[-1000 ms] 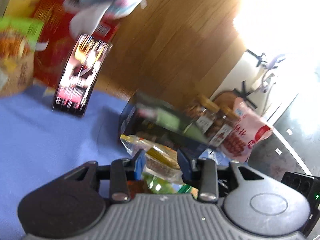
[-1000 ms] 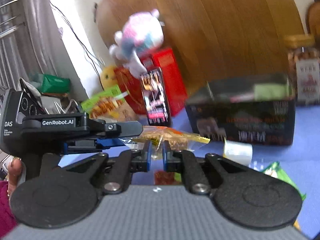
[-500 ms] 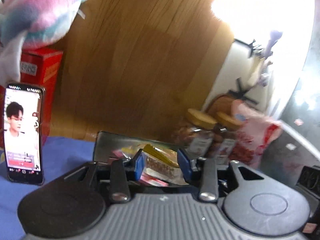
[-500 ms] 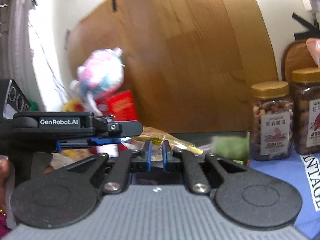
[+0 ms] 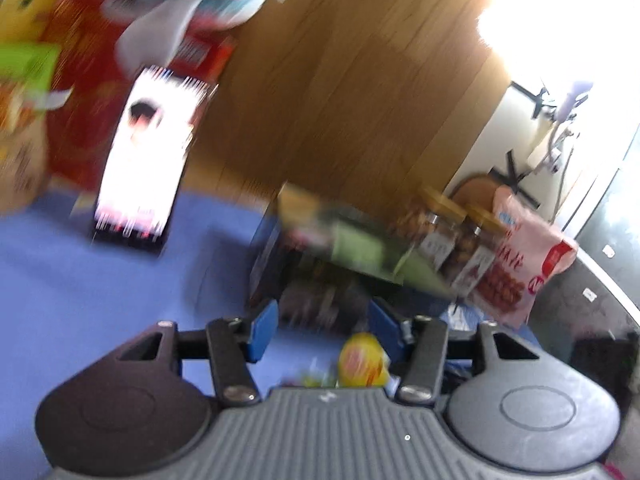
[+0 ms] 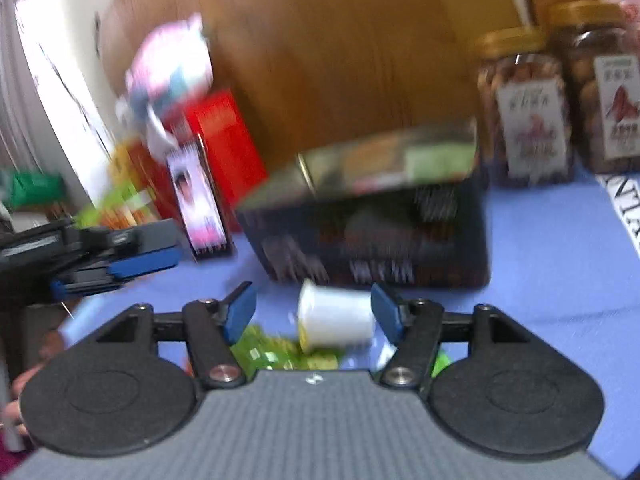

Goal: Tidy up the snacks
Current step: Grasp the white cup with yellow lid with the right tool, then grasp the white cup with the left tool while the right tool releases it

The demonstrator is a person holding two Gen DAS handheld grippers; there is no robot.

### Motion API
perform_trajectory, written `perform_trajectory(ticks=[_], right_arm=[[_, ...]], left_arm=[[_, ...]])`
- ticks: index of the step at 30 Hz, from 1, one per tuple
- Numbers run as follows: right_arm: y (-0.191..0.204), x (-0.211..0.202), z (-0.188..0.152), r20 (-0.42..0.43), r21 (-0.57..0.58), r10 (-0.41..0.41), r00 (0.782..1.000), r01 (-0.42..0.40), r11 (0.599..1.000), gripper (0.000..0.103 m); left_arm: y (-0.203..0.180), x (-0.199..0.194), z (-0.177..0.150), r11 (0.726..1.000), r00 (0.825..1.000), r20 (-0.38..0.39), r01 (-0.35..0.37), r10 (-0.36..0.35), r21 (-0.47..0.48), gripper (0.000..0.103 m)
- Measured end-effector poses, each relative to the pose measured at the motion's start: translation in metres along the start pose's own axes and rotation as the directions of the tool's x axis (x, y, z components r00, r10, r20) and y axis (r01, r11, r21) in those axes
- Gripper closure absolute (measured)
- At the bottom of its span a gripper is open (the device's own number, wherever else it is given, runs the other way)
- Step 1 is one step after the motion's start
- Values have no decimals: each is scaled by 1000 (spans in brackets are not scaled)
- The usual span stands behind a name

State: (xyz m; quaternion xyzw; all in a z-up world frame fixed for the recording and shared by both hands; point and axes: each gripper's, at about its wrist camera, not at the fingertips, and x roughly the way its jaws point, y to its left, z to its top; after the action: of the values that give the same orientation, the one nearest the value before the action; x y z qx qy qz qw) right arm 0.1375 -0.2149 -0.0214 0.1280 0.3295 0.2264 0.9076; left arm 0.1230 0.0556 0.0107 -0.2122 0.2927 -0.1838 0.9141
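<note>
Hovering low over the blue cloth (image 6: pixel 552 248), both grippers stand with their jaws apart and nothing pressed between the pads; the jaws of each have just been opening. In the right wrist view the right gripper (image 6: pixel 314 308) is wide, and a small white cup (image 6: pixel 334 318) lies on its side between the blue pads, touching neither of them; green snack packets (image 6: pixel 276 354) lie just under it, near the camera. The left gripper (image 5: pixel 322 326) is open to a middle width; between its pads only the cloth and the dark front of the box show, and a yellow-topped snack (image 5: pixel 362 362) sits close to its right pad, below it in the picture; whether it touches the pad I cannot tell, because the frame is blurred.

Just beyond both grippers stands the dark snack box (image 6: pixel 372 240), open at the top, with coloured packets inside, among them a green one (image 6: pixel 436 162); what the other packets are is too smeared to read. To the right of the box, far against the wooden board (image 6: pixel 340 40), stand two nut jars (image 6: pixel 524 108) with golden lids, and a pink bag (image 5: pixel 516 264) is beside them. To the left a phone (image 6: pixel 200 200) with a lit screen leans upright before a red box (image 6: pixel 224 136), and a pink plush toy (image 6: pixel 172 64) sits above it.
</note>
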Motion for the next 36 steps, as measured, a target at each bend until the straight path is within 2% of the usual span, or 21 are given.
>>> perform_trajectory(ticks=[3,4,5,7,9,11,13,15,17,20,22,25,27,36], right_arm=[[-6,20,5,-74,58,-30,997,34,998,38],[-8,25,7,-90,68,-26,996,32,997,42],[-10,27,8,-96,66,-20,995,26,997,52],[-10,21,8,-79,73,-11,997,17,997,54],[-5,1,3,-20,59,20,1000,-18,998,54],[10,-26,-4,36,-10,73,997,-73,997,54],[27,-48,-15,48,-87,124,991,-120,989,53],[42,-63,-30,12,-142,188,982,-185,972,53],[58,-69,-50,-47,-221,226,973,-231,948,53],[82,-66,-81,-134,-346,208,969,-242,906,55],[88,-64,-97,-149,-394,183,972,-228,890,55],[87,-65,-103,-122,-381,174,977,-208,901,53],[82,-67,-104,-111,-363,166,980,-196,911,46],[83,-75,-111,-119,-380,161,980,-195,904,42]], left_arm=[[6,-11,-18,1000,999,-37,-17,17,-21,52],[7,-15,-22,1000,999,-44,-20,19,-19,52],[9,-20,-25,1000,999,-48,-21,20,-19,52],[10,-29,-30,999,998,-53,-21,19,-25,52],[10,-40,-33,999,999,-47,-7,6,-34,52],[9,-51,-34,999,999,-37,8,-9,-34,52],[6,-60,-35,999,999,-30,22,-23,-28,51],[3,-68,-38,999,999,-33,33,-34,-23,46],[2,-73,-45,999,998,-43,36,-36,-12,46],[1,-75,-57,999,996,-79,40,-40,-6,46],[0,-76,-65,999,993,-108,39,-39,0,46],[-2,-76,-76,999,989,-141,44,-42,5,46],[-3,-74,-82,999,984,-170,52,-49,9,46],[-19,-70,-103,995,967,-239,95,-87,22,46]])
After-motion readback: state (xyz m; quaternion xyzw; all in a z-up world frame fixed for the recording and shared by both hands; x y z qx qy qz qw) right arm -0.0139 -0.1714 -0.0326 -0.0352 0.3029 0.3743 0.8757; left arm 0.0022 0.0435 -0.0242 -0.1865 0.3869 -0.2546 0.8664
